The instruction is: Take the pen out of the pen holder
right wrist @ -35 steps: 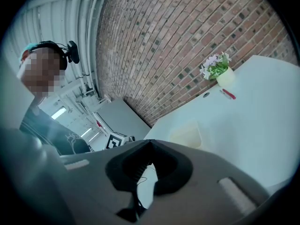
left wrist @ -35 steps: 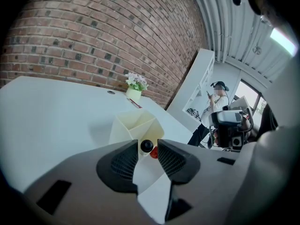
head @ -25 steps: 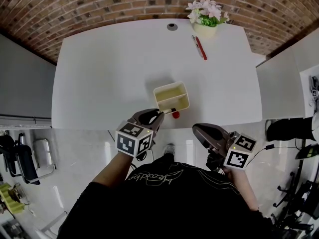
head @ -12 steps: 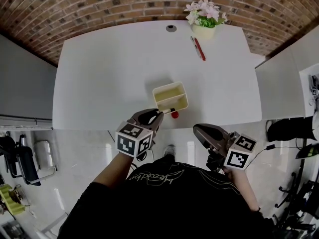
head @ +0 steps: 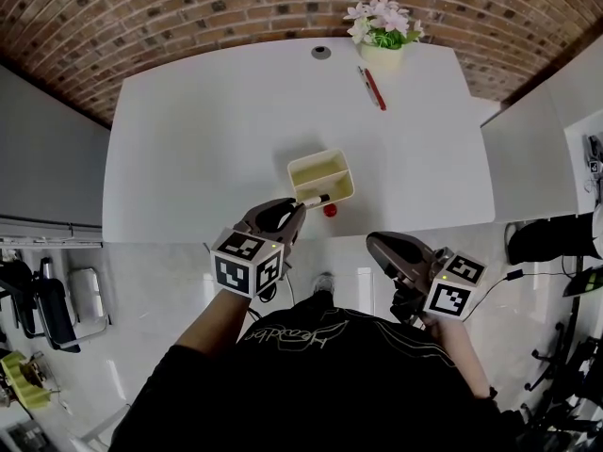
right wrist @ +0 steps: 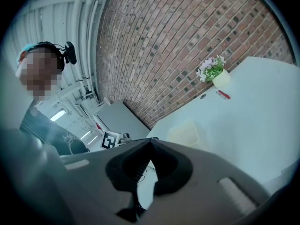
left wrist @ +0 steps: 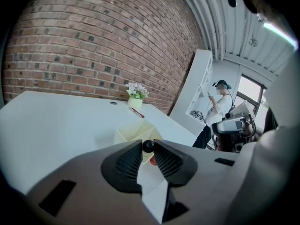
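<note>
If the left tongs (head: 294, 211) pull away too fast, the pen (head: 316, 200) could slip out, because they seem to pinch it only near one end. It might then drop back into the pen holder (head: 303, 169). It might also roll off the near edge of the table (head: 188, 139), which is very close. The pen could also catch on the near wall of the holder. That box looks light, so I think it could tip over or get dragged along.

The left tongs are closed on the pen. In the left gripper view, its round black end sits snug between the two ribbed pads. From the tongs the pen pokes out to the far right, and it lies across the near rim of the holder. I cannot tell if its far tip is fully out yet.

A small red thing (head: 330, 210) sits just beside the near side of the holder. I cannot tell what it is.

The right tongs (head: 374, 244) hang off the near edge of the table, well to the right of the pen. They are closed with nothing in them.
</note>
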`<state>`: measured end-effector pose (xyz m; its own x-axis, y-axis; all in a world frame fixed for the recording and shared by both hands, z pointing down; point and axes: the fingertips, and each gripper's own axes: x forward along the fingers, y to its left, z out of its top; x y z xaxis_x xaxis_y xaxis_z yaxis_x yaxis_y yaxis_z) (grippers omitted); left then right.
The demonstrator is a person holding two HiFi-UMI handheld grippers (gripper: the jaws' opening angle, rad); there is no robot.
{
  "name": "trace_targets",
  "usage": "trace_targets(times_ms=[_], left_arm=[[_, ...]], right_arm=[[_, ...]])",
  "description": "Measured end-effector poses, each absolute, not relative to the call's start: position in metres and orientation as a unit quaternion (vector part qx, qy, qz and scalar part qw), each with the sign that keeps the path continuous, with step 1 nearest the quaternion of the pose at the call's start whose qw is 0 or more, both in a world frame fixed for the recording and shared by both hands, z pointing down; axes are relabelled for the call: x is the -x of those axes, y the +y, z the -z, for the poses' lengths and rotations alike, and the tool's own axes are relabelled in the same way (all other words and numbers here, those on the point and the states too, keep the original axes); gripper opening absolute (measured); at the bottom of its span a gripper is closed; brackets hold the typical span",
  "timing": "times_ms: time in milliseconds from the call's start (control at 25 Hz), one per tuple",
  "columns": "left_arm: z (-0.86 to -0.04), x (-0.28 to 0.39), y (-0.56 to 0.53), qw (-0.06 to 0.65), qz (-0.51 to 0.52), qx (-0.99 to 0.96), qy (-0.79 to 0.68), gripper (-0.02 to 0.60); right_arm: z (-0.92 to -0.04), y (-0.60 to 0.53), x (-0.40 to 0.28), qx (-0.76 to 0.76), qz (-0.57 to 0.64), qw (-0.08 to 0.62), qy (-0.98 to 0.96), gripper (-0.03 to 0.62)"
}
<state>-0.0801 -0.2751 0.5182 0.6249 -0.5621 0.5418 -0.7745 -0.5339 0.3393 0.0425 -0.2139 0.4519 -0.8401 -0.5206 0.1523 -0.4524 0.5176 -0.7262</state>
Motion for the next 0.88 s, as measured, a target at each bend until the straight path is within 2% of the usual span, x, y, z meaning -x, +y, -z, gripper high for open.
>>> trace_targets(times_ms=[880], left_arm=[[-0.447, 0.089, -0.230, 0.261, -0.116, -0.866, -0.410, 0.080]], right_arm=[[-0.424, -0.154, -0.047, 0.284, 0.375, 0.058, 0.881, 0.003]])
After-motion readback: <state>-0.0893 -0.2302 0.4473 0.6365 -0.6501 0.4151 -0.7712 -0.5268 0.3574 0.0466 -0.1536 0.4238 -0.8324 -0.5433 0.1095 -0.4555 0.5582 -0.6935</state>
